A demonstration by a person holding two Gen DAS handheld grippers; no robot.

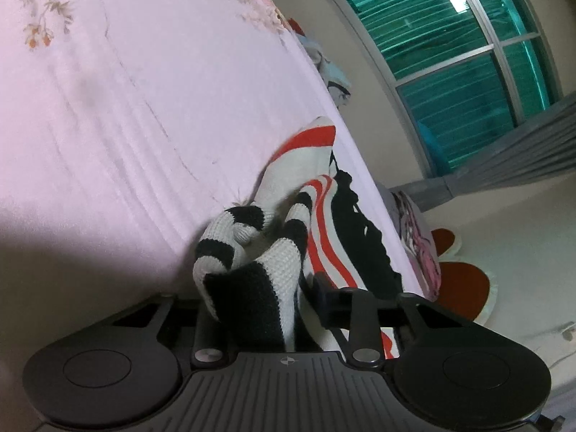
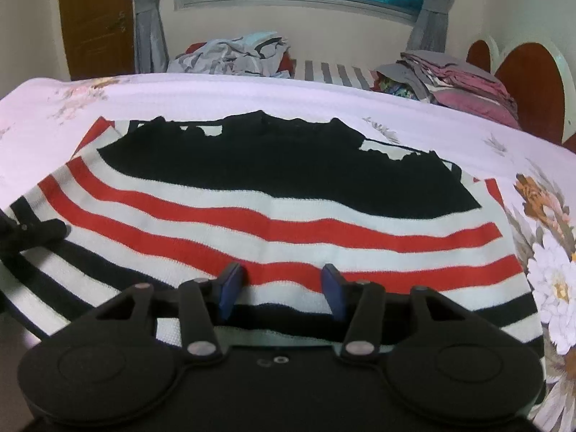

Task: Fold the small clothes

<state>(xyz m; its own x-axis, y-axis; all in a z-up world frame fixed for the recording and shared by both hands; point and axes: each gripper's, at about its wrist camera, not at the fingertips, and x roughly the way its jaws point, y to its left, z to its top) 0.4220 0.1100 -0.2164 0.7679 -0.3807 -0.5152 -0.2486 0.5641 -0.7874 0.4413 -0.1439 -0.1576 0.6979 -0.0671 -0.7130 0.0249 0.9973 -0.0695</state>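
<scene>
A small knit sweater (image 2: 273, 194) with a black top and red, white and black stripes lies flat on the floral bed sheet (image 2: 468, 122). My right gripper (image 2: 282, 288) is open, its blue-padded fingers (image 2: 230, 284) hovering over the sweater's near hem. In the left wrist view my left gripper (image 1: 277, 298) is shut on a bunched black-and-white striped sleeve or edge of the sweater (image 1: 252, 259), lifted off the sheet (image 1: 126, 108). The left gripper also shows as a dark shape at the left edge of the right wrist view (image 2: 32, 234).
A pile of unfolded grey clothes (image 2: 234, 54) lies at the bed's far side, and a stack of folded pink and grey clothes (image 2: 453, 79) at the far right. A red headboard (image 2: 522, 82), window and curtains stand behind.
</scene>
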